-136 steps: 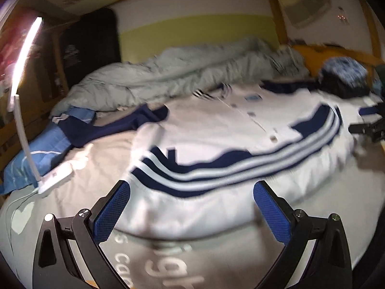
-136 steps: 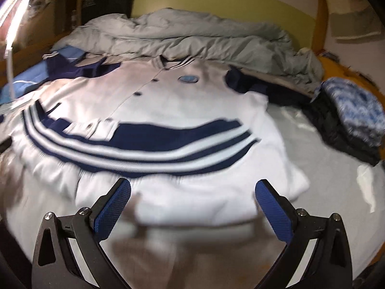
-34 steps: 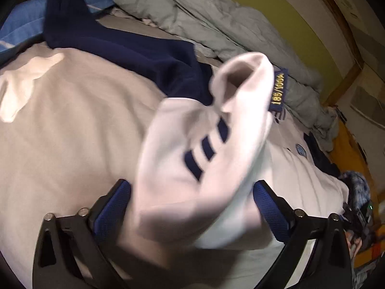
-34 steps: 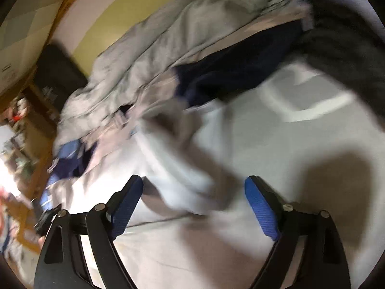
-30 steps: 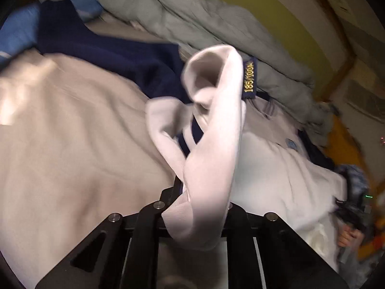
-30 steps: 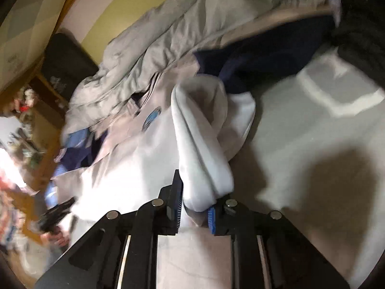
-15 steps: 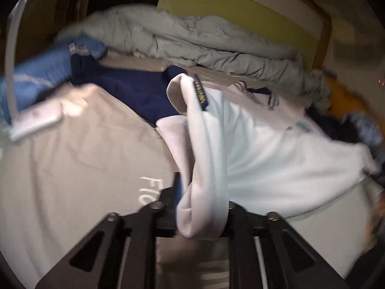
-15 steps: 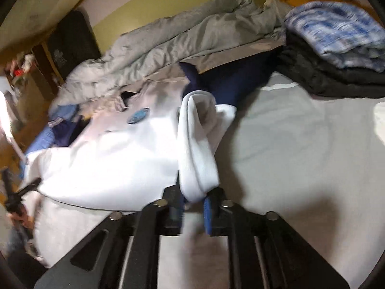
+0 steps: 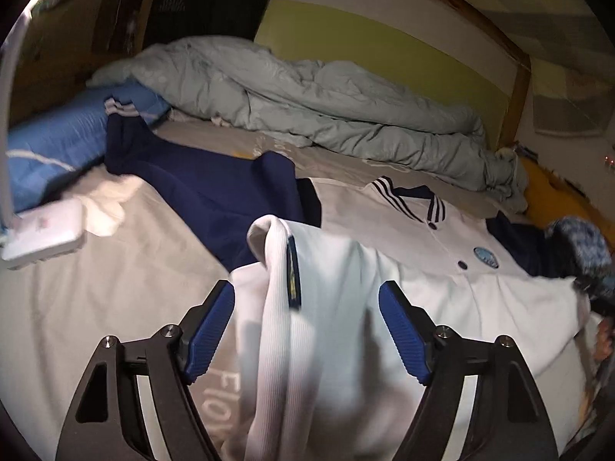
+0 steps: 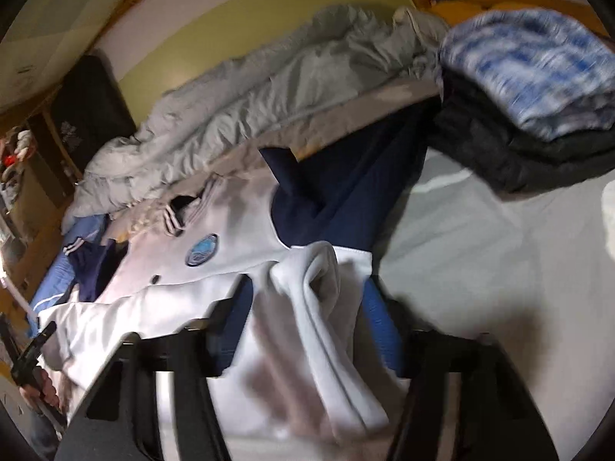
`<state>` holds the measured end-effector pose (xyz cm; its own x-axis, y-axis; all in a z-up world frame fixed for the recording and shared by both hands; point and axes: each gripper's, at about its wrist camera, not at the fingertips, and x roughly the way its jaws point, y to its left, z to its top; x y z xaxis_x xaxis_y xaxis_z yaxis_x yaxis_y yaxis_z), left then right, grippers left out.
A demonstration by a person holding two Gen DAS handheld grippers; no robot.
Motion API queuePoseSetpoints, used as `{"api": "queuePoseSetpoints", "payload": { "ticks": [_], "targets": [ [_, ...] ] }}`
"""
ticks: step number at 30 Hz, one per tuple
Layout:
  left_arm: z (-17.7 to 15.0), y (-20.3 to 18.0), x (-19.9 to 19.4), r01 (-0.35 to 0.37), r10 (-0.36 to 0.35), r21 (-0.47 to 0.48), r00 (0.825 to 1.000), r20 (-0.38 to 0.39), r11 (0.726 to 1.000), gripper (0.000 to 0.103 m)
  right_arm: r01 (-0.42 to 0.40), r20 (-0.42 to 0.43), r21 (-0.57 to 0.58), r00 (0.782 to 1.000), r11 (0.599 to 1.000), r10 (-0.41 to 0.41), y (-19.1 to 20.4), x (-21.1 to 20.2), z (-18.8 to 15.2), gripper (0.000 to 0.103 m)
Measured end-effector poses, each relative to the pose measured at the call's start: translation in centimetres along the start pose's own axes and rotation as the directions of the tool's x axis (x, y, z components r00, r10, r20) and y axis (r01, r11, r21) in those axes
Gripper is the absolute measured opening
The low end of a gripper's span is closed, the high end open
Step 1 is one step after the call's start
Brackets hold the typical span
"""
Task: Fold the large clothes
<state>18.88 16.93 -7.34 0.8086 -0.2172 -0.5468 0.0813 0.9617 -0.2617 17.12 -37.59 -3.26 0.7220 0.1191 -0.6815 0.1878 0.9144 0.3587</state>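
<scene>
Jacket point(image 9: 346, 269) white with navy sleeves, hem bunched between both opening claws, left point(image 9: 306, 332) released, right point(image 10: 303, 330) unclear

White jacket point(image 9: 403, 238), navy sleeves, striped collar; grey-green duvet point(image 9: 307, 103).

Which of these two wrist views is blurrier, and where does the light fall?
Right wrist view: motion-smeared, especially the blue-and-white knit pile and white varsity jacket. Left wrist view: sharper, with only the jacket hem soft; a lamp glares at the upper-left edge, and the corners fall into darkness.
</scene>
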Motion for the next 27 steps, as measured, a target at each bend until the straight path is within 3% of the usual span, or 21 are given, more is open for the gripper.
{"api": "queuePoseSetpoints", "payload": {
  "ticks": [1, 2, 3, 4, 7, 8, 12, 15, 16, 20, 22, 27],
  "targets": [
    [0.1, 0.1, 0.3, 0.026, -0.026, 0.000, 1.000, -0.001, 1.000, 0.043, 0.001, -0.007, 0.003, 1.000, 1.000, -0.001, -0.2, 0.7, -0.1, 0.004],
    [0.1, 0.2, 0.6, 0.058, -0.058, 0.008, 0.998, -0.012, 0.998, 0.016, 0.003, 0.017, 0.017, 1.000, 1.000, -0.003, -0.5, 0.7, -0.2, 0.003],
    [0.2, 0.2, 0.7, 0.081, -0.081, 0.012, 0.996, -0.021, 0.997, 0.016, -0.015, 0.072, 0.042, 0.997, 0.999, 0.012, -0.9, 0.0, -0.4, 0.003],
    [0.3, 0.3, 0.3, 0.067, -0.067, 0.012, 0.998, -0.003, 0.998, 0.007, -0.049, 0.136, 0.060, 0.990, 0.997, 0.040, -1.2, -1.2, -0.6, 0.002],
    [0.6, 0.8, -0.4, 0.008, -0.009, 0.008, 1.000, 0.023, 1.000, 0.007, -0.010, 0.265, 0.020, 0.964, 1.000, 0.004, -0.9, -4.1, -1.2, 0.001],
    [0.6, 1.3, -0.1, -0.007, 0.007, -0.005, 1.000, 0.015, 1.000, 0.007, 0.022, 0.272, 0.009, 0.962, 1.000, -0.023, -0.9, -3.9, -1.4, 0.001],
    [0.0, 3.0, 3.1, -0.086, 0.081, -0.056, 0.993, -0.089, 0.995, 0.007, 0.121, 0.130, 0.001, 0.984, 0.993, -0.120, -1.5, 0.4, -2.0, 0.001],
    [-0.2, 3.6, 3.0, -0.072, 0.064, -0.083, 0.993, -0.100, 0.994, 0.007, 0.111, 0.128, 0.008, 0.986, 0.994, -0.111, -1.5, 0.2, -1.8, 0.002],
    [-0.2, 3.6, 2.5, -0.062, 0.055, -0.077, 0.995, -0.083, 0.995, 0.007, 0.127, 0.136, -0.004, 0.983, 0.992, -0.125, -1.1, -0.2, -1.8, 0.005],
    [-0.6, 1.9, 0.3, -0.073, 0.073, 0.020, 0.997, -0.033, 0.997, 0.008, 0.270, 0.203, -0.091, 0.947, 0.959, -0.247, 0.2, -2.6, -2.2, 0.037],
    [-0.8, 0.6, -1.0, -0.084, 0.085, 0.080, 0.996, -0.003, 0.993, 0.008, 0.270, 0.238, -0.094, 0.941, 0.958, -0.242, 0.4, -4.5, -2.5, 0.038],
    [-1.1, -1.7, -3.8, -0.072, 0.065, 0.111, 0.996, 0.068, 0.991, 0.008, 0.148, 0.241, -0.126, 0.964, 0.981, -0.114, 2.5, -7.6, -2.9, 0.043]
  ]
}}
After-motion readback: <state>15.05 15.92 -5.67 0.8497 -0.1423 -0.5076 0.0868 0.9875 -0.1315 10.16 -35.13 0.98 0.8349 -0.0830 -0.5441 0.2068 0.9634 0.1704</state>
